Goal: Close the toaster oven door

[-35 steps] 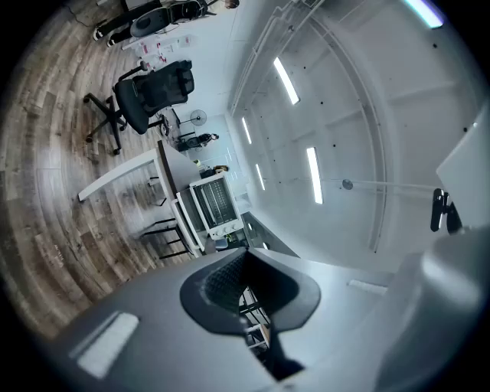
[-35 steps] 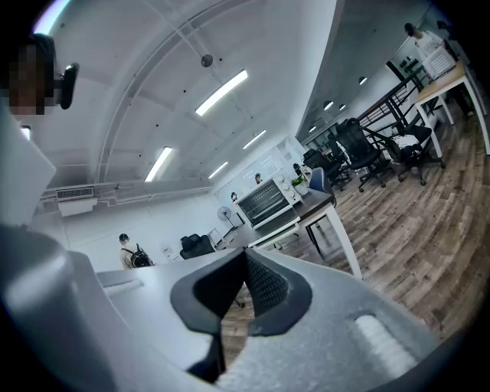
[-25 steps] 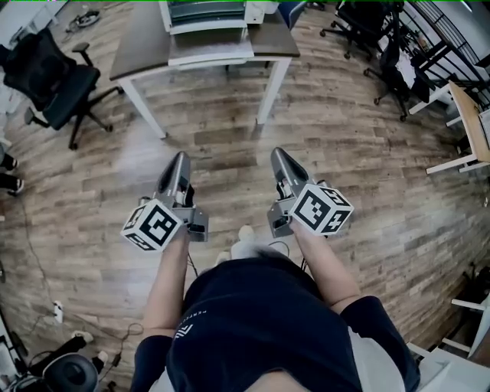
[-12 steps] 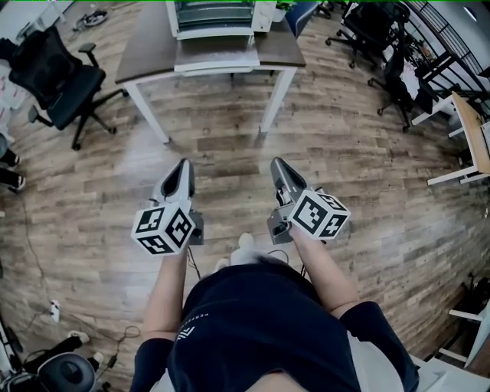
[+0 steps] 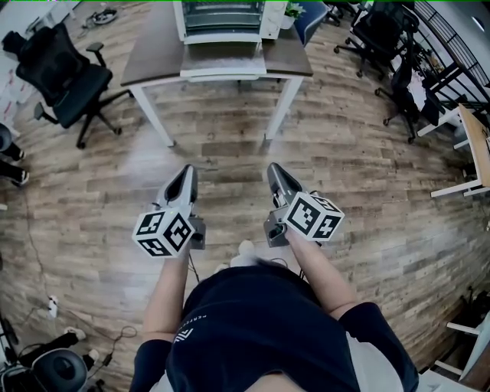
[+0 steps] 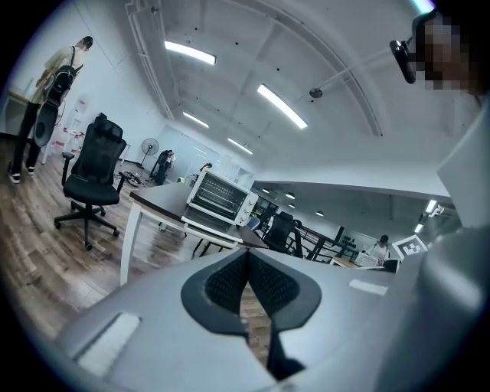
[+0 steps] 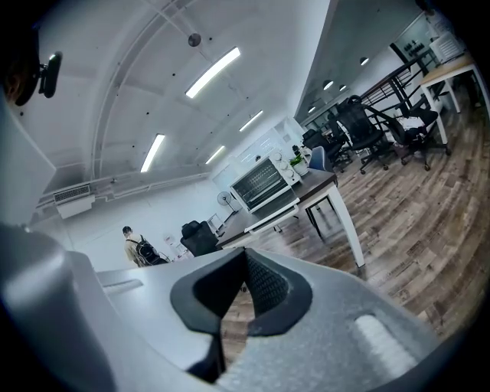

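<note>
Both grippers - left [image 5: 187,171] and right [image 5: 274,169] - are closed, empty, well short of the table [image 5: 149,55]; oven [image 5: 222,17] door [image 5: 223,65] hangs open.

Floor [image 5: 367,176]: wood-grain planks, weathered, matt. Table [image 5: 153,61]: smooth dark top, white painted legs; toaster oven [image 5: 222,19]: smooth white casing. Left gripper [image 5: 189,169] and right gripper [image 5: 272,168]: smooth matt grey plastic shells, black finely ribbed pads [image 6: 228,283].
</note>
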### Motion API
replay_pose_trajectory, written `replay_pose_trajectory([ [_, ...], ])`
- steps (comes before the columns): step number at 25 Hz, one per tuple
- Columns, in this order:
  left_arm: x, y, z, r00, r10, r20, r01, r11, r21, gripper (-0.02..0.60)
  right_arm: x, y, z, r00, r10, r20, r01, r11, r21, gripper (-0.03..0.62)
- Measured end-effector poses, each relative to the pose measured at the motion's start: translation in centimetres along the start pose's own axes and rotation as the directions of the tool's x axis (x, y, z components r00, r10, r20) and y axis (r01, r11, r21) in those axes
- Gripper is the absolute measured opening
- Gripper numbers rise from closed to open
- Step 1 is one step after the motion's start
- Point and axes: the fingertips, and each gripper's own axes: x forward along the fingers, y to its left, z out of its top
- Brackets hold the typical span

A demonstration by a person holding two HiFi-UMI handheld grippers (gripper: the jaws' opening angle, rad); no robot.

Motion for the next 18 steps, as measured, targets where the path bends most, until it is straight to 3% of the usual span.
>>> replay_pose_trajectory([
  [10,1.6,0.4,-0.1,0.997,0.036,0.072,-0.027,0.991,-0.13,0.012,1.9,-1.7,1.0,0.999,0.034,-0.009,-0.033,0.999,0.022,0.005],
  [18,3.2,-0.3,-1.9,0.996,0.075,0.048,-0.067,0.986,-0.151,0.012,2.9,-4.4,1.0,0.998,0.038,-0.045,-0.036,0.998,0.046,0.005],
])
